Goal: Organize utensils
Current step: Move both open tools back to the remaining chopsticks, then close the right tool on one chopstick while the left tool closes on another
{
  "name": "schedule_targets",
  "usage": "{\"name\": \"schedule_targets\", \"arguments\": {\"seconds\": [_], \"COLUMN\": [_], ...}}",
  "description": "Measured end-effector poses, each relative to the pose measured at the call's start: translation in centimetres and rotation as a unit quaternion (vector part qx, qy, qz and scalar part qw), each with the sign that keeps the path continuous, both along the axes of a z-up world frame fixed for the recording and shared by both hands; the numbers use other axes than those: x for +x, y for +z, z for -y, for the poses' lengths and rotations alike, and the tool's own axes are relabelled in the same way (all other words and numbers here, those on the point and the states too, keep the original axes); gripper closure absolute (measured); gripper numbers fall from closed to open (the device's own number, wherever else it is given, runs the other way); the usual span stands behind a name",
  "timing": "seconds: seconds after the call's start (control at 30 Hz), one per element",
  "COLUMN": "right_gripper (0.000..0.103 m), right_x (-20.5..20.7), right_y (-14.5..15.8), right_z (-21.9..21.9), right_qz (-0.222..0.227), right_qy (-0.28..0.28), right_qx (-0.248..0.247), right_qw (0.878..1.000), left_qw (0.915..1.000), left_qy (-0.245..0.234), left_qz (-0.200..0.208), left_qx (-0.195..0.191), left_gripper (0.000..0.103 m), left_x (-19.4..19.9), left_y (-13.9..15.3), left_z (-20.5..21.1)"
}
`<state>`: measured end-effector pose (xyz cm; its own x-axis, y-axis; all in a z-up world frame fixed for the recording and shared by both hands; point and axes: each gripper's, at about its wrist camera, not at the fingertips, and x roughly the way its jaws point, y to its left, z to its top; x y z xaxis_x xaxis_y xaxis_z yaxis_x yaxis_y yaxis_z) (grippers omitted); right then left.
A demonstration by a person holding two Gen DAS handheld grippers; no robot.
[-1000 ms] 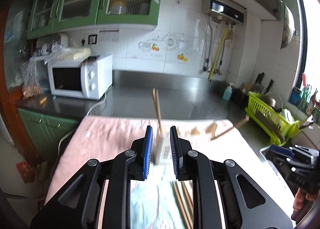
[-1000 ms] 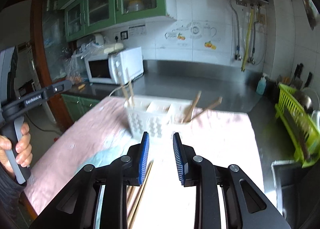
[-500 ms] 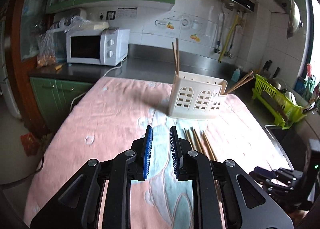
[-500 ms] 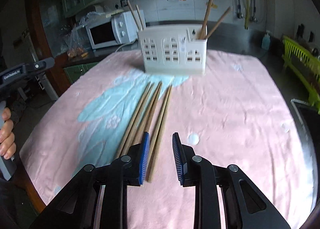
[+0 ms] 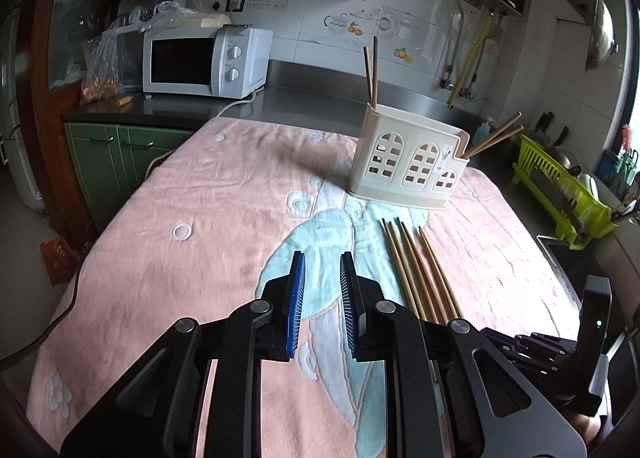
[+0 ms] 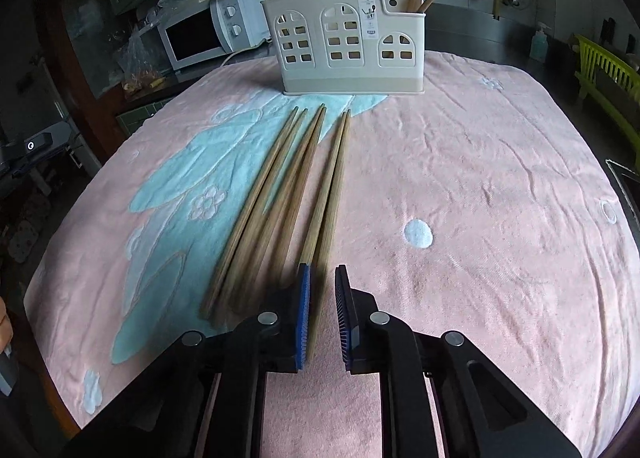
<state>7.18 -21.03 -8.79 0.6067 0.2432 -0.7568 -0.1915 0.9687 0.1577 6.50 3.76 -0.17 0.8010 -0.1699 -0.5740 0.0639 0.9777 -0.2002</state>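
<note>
Although both of my tools are over the worktop (image 6: pixel 500 186), only my right gripper (image 6: pixel 322 314) is placed to act: its fingers (image 6: pixel 303 310) stand a narrow gap apart, holding nothing, with the butt ends of the rightmost pair of loose chopsticks (image 6: pixel 288 194) running in between them. Long axis of the bundle: 6 to 12 o'clock, tips leaning slightly to 1, pointing at the holder (image 6: pixel 348 42) at 12 o'clock, which already carries chopsticks at both ends. My left gripper (image 5: pixel 322 310) is likewise slightly parted and empty; from it the chopsticks lie off at 2 o'clock, clear of the fingers. Judgement: the right is nearer and aligned along the sticks; a cross-axis grip may need a wrist turn.
</note>
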Motion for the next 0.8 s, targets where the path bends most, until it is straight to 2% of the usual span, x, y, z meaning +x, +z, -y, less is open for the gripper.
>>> {"name": "schedule_targets", "arguments": {"seconds": [0.2, 0.43, 0.8], "right_gripper": [0.095, 0.095, 0.096], "right_x": [0.7, 1.1, 1.0], "right_y": [-0.6, -0.8, -0.7], "right_z": [-0.3, -0.8, 1.0], "right_qz": [-0.009, -0.008, -0.002], "right_qy": [-0.004, -0.007, -0.022], "right_qx": [-0.001, -0.017, -0.024], "right_qw": [1.0, 1.0, 0.999], "left_qw": [0.9999, 0.9991, 0.9939], "left_qy": [-0.005, -0.03, -0.074], "left_qz": [-0.009, -0.03, -0.082], "left_qx": [0.004, 0.008, -0.002], "left_gripper": [0.085, 0.085, 0.085], "left_x": [0.3, 0.6, 1.8], "left_y": [-0.9, -2.4, -5.5], "left_z": [0.5, 2.3, 6.3]}}
